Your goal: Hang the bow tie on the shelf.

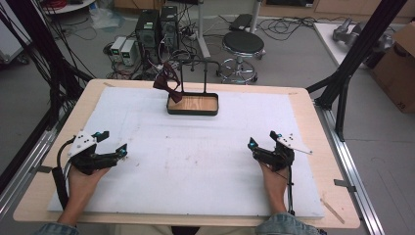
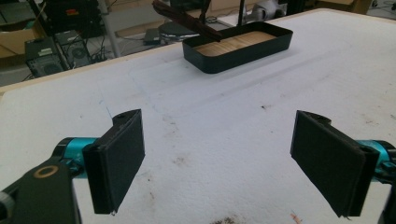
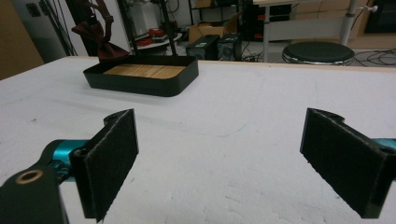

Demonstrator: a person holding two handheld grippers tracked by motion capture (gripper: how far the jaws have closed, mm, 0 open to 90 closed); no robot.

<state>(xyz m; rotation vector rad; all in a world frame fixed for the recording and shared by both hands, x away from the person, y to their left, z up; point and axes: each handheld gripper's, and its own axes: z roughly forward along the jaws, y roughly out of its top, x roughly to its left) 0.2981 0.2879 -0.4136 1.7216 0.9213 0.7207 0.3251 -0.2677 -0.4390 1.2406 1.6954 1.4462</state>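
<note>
A dark red bow tie (image 1: pixel 168 81) hangs from the left end of a black T-shaped stand (image 1: pixel 201 66) that rises out of a black tray with a wooden floor (image 1: pixel 193 104) at the table's far middle. The bow tie (image 2: pixel 187 19) (image 3: pixel 99 36) droops over the tray's (image 2: pixel 243 51) (image 3: pixel 140 79) left end. My left gripper (image 1: pixel 112 144) rests open near the front left of the white mat, nothing between its pads (image 2: pixel 119 163). My right gripper (image 1: pixel 263 138) rests open near the front right, its pads (image 3: pixel 109 161) wide apart and empty.
A white foam mat (image 1: pixel 195 161) covers the wooden table (image 1: pixel 318 127). A wooden stick (image 1: pixel 333 210) lies at the front right corner. Beyond the far edge stand a round stool (image 1: pixel 243 44) and computer towers (image 1: pixel 156 29); black frame bars (image 1: pixel 362 44) rise at the right.
</note>
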